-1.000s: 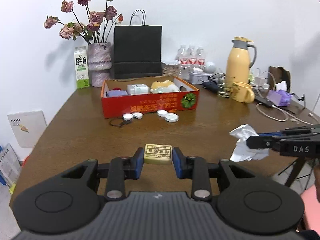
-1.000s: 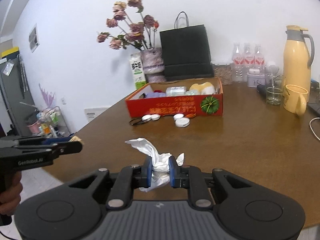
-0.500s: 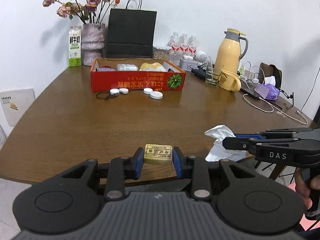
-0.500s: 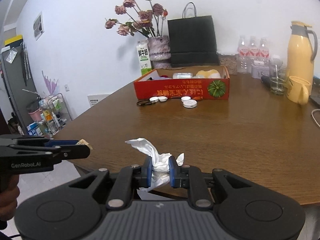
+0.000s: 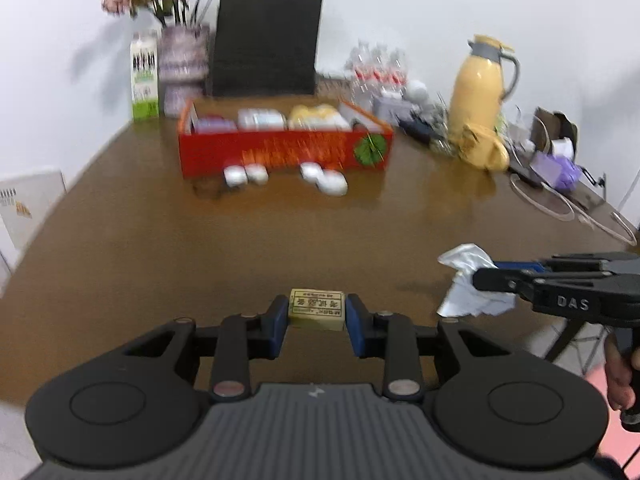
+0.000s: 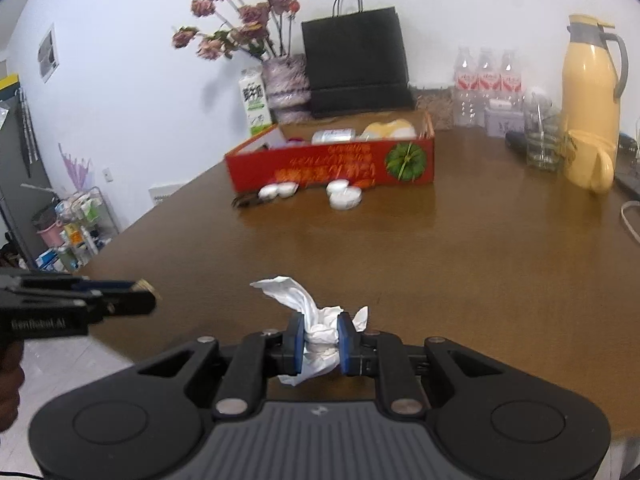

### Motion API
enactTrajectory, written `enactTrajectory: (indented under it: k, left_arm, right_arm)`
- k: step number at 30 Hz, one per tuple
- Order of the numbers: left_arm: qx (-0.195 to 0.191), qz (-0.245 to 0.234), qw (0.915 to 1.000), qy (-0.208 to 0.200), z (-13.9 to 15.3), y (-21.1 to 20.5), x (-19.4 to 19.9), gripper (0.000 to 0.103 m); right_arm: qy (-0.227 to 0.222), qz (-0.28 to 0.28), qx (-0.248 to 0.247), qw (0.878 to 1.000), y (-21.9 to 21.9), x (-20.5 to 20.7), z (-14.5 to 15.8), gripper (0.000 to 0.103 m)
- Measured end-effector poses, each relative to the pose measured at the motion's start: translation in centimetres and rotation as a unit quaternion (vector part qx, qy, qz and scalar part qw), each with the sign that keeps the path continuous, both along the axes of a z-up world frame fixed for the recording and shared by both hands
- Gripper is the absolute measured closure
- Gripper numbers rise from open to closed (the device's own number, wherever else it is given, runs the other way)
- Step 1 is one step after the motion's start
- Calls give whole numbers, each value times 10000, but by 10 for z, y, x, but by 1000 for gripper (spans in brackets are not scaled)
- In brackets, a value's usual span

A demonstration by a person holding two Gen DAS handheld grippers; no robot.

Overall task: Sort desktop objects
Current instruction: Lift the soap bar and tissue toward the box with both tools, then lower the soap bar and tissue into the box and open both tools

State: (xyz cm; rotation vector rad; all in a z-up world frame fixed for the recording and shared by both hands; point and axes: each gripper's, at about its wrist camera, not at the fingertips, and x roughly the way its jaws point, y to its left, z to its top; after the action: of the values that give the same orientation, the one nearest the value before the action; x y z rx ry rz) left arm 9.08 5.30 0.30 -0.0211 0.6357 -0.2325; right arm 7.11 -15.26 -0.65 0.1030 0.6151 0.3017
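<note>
Left wrist view first: the left gripper is clamped on a small tan eraser, blue pads pressed to both its short ends, carried above the near part of the brown table. Off to the right, the right gripper comes in side-on with a crumpled white tissue pinched at its tip, a hand on its grip below. Far across the table sits the red cardboard box, already holding a few items, with white round lids lying just in front of it, all blurred. A black paper bag stands behind the box, a yellow thermos to the right.

Over to the right wrist view: jaws closed tight on the tissue, wad squeezed between the pads, one twist sticking up to the left. At the left edge the left gripper shows side-on, the eraser's end just peeking at its tip. Box, lids, milk carton and vase of dried flowers stand well away at the far side
</note>
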Motion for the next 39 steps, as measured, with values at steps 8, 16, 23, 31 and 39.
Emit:
enactTrajectory:
  k: [8,16,23,31,39]
  left_arm:
    - [-183,292,9990,-299,47,27,93,71]
    - [-160,575,9979,-268,78,55,202,71]
    - [-168,464,9979,422,59,61,296,71]
    - [364,498,9905,1225,11,54,337,71]
    - [138,602,9876,1445,16,61,338,49]
  right_arm:
    - [-717,-63,-299,9970,-2,86,49,87]
    - [-1077,62,-172,9940,2,190,91,87]
    - [-73,422,275,9987,36,302,68,87]
    - [1148,389,445,9916,73,358,-1,84]
    - [1363,251,475,9892,64,358,5,45]
